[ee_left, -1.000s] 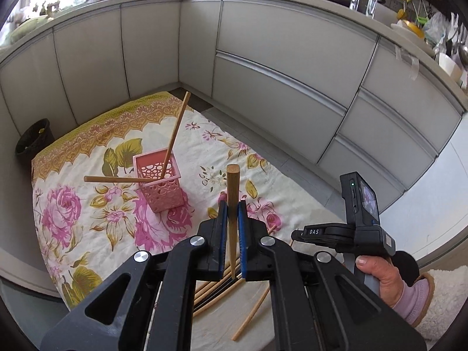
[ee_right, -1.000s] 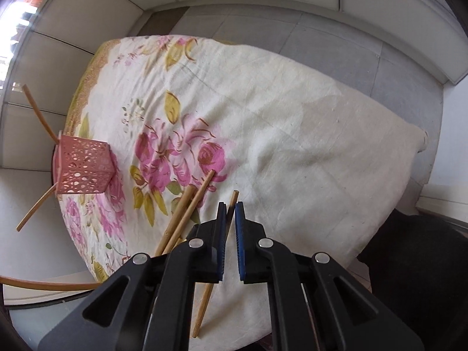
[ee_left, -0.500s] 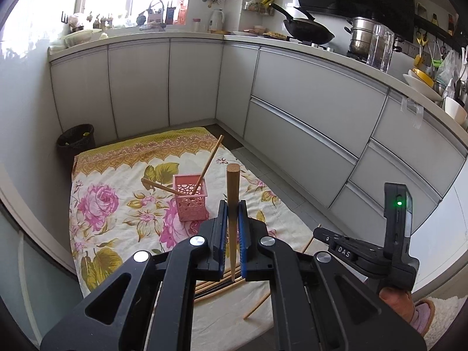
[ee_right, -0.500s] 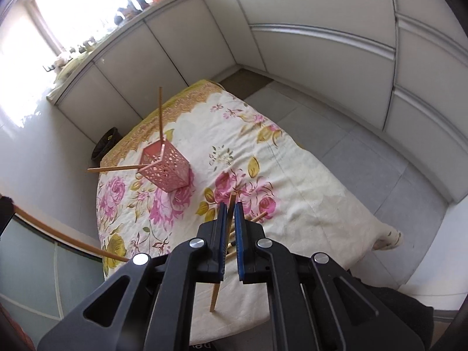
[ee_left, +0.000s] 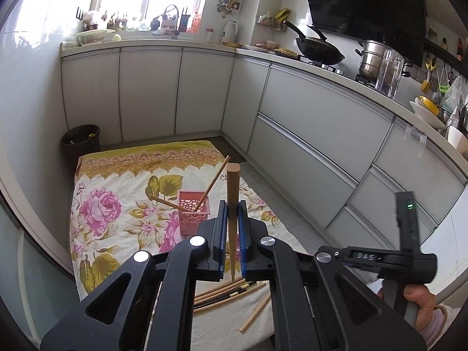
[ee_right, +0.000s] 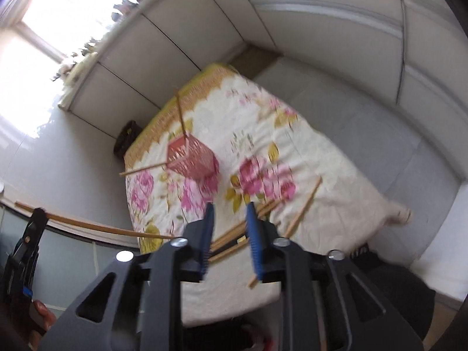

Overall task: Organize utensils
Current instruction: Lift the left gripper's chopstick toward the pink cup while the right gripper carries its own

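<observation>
Chopstick (ee_left: 233, 201), light wood, round-ended: clamped upright between the closed blue pads of the left gripper (ee_left: 233, 234), raised above the floral cloth (ee_left: 117, 234). Right gripper (ee_right: 229, 228): jaws parted, holding nothing, tilted over loose chopsticks (ee_right: 234, 238) lying on the cloth. Pink perforated holder (ee_left: 193, 213): stands on the cloth, two chopsticks (ee_left: 215, 180) leaning out of it at angles. Black bin (ee_left: 82, 143) in the corner by the grey cabinets (ee_left: 307, 122).
</observation>
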Demonstrator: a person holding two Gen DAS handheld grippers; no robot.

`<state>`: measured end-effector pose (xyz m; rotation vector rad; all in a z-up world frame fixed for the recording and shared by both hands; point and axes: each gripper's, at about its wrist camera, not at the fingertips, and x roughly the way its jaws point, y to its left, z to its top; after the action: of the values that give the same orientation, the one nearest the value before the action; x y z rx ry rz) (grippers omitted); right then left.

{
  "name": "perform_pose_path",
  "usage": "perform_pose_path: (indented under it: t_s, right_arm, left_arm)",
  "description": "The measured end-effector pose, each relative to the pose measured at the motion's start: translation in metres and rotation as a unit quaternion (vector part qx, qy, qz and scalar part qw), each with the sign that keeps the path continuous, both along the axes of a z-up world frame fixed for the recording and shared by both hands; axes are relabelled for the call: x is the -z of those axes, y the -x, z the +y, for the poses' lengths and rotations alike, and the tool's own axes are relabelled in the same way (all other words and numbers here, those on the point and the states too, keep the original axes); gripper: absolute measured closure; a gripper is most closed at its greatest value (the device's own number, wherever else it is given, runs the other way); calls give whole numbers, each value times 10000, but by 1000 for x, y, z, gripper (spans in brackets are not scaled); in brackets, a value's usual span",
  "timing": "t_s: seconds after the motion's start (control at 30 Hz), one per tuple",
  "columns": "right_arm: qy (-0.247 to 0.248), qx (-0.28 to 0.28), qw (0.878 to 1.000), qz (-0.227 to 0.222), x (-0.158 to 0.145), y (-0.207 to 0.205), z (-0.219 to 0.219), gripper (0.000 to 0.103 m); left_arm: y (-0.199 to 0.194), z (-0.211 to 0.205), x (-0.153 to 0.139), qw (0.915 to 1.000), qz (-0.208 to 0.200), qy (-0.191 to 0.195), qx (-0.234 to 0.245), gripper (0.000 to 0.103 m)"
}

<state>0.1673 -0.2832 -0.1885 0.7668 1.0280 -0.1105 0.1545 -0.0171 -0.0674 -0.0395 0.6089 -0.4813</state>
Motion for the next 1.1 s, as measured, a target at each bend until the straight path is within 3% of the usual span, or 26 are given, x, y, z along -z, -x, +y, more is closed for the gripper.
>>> perform_pose_path:
  t_s: [0.1,0.23,0.4,0.53,0.57,0.6,0.63,0.67,0.73,0.87,0.97,1.1]
  right_arm:
    - [-241,328,9945,967,62,-9,-23,63]
    - [-526,772,9813,1684,122,-25,-43,67]
    - [-304,1073,9711,2112,156,-63,-51,67]
    - [229,1013,9594,2624,174,-88,-46,67]
    - [487,1027,9596,2574,169,-94,-44,69]
    - [650,958,9576,2639,170,-99,-41,77]
    - [843,931,9565,2632,169,-102,-37,92]
    - [943,800,9575,2607,170,-104,-33,96]
    - [1107,702,9606,2450,170,-101,-27,97]
    - [759,791,9792,1709,160,-78,-30,98]
    - [699,683,9885,1157,132,-62,-26,98]
    - [1060,401,9929,350,75,-46,-11,98]
  left_arm:
    - [1,-2,5,9999,14,49,114,97]
    - [-5,-2,10,9997,63,127,194,97]
    - [-12,-5,14,9994,87,99,318,97]
    - [-19,-4,17,9993,121,96,333,97]
    - [-20,-5,17,9993,128,90,337,97]
    - [-20,-5,18,9993,135,86,343,97]
    - [-21,-5,18,9993,136,79,339,97]
    - [-21,-5,18,9993,141,75,330,97]
    - [-21,-3,19,9994,160,86,299,97]
    - [-21,-1,17,9996,140,83,230,97]
    - [-21,0,16,9997,119,92,166,97]
    - [-23,1,15,9998,110,110,79,97]
